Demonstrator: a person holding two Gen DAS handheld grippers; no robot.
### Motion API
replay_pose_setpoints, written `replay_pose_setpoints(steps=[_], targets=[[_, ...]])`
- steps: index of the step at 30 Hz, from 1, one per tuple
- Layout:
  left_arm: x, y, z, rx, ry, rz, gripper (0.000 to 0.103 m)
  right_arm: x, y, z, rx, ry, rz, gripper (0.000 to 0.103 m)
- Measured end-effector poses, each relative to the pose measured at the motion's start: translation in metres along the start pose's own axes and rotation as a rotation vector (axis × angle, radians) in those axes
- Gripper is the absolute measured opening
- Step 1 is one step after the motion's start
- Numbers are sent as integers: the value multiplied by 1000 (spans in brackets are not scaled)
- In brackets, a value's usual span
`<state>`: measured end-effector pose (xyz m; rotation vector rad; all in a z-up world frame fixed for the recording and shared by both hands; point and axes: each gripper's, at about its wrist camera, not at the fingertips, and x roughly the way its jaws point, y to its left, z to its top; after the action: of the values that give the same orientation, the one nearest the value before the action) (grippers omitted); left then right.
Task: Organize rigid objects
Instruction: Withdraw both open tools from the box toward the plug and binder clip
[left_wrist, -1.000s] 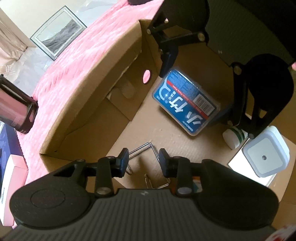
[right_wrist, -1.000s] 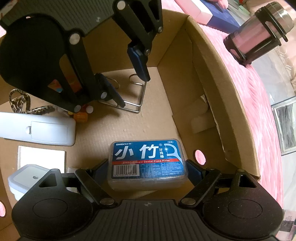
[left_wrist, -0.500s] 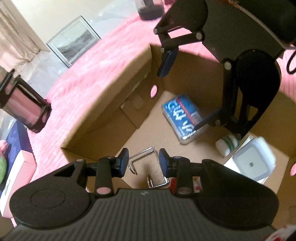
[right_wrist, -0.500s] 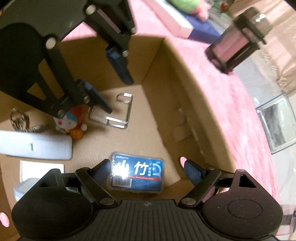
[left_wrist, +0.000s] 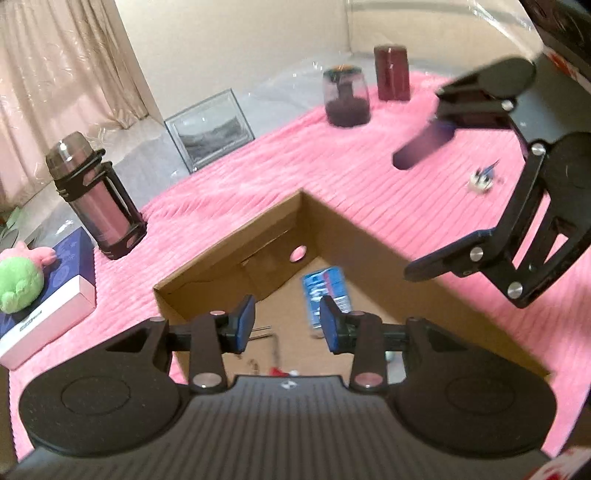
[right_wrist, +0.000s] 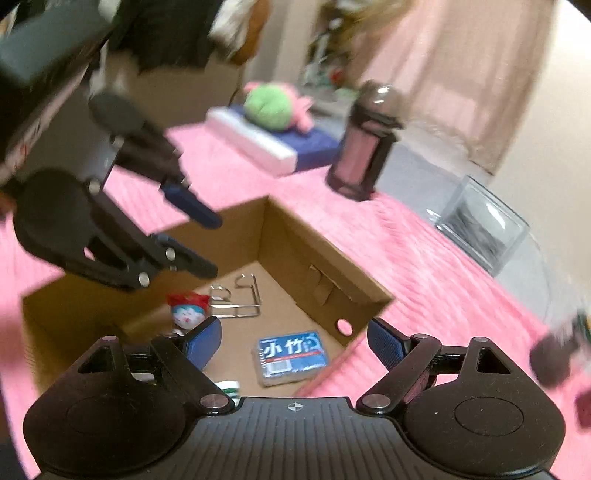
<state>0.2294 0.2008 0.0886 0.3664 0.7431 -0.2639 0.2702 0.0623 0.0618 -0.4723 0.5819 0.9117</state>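
- Left gripper (left_wrist: 287, 320): jaws a narrow gap apart and just been opening; nothing between the pads. It hangs above the near edge of the cardboard box (left_wrist: 388, 242).
- Right gripper (right_wrist: 294, 341): jaws wide apart, empty, above the box corner with the round hole.
- Task items: the blue floss-pick case (right_wrist: 290, 356) lies flat on the box floor near the holed wall. The wire hook (right_wrist: 236, 299) lies further in, beside a small red-and-white figure (right_wrist: 186, 310). All rest free of both grippers.
- Outside the box on the pink bedspread (left_wrist: 258, 177): a flask in a black frame (left_wrist: 98, 199), a flat navy-and-white box (left_wrist: 48, 295) with a green plush toy (left_wrist: 18, 280) on it, a dark tumbler (left_wrist: 346, 96), a dark red block (left_wrist: 392, 72), and a small blurred trinket (left_wrist: 483, 179). A framed picture (left_wrist: 210, 134) leans beyond the bedspread's edge.
- Judgement: the packed items look settled; the next pick is likely one of the loose things outside.
- Risk: the two grippers are close together over the box; crossing paths could knock one against the other.
- Risk: the flask and tumbler stand upright on soft, ribbed fabric; a sideways nudge from a jaw could tip them.
- Risk: the left jaws look too narrow for the flask or tumbler; unless widened first, they would push the item rather than straddle it.
- Risk: heavy blur in both views makes the trinket's shape and position uncertain.
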Motion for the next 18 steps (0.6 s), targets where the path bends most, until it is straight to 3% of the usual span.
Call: replay_pose_setpoints(steps=[4,10,14,18], targets=[[-30,-27,2,-58,-52,10,41,-48,7,-19,90,-60,-20,83],[-64,-70,-2,-130,-130,30,62,-107,11,-64,221,-138,-49,83],[-79,-108,-12,-182,-187,21,76,-145,12,-113,351,-191,-105,83],[-88,-144,-19,-246,-243,5,85,-176,13,-165,461,-190,-195,83]])
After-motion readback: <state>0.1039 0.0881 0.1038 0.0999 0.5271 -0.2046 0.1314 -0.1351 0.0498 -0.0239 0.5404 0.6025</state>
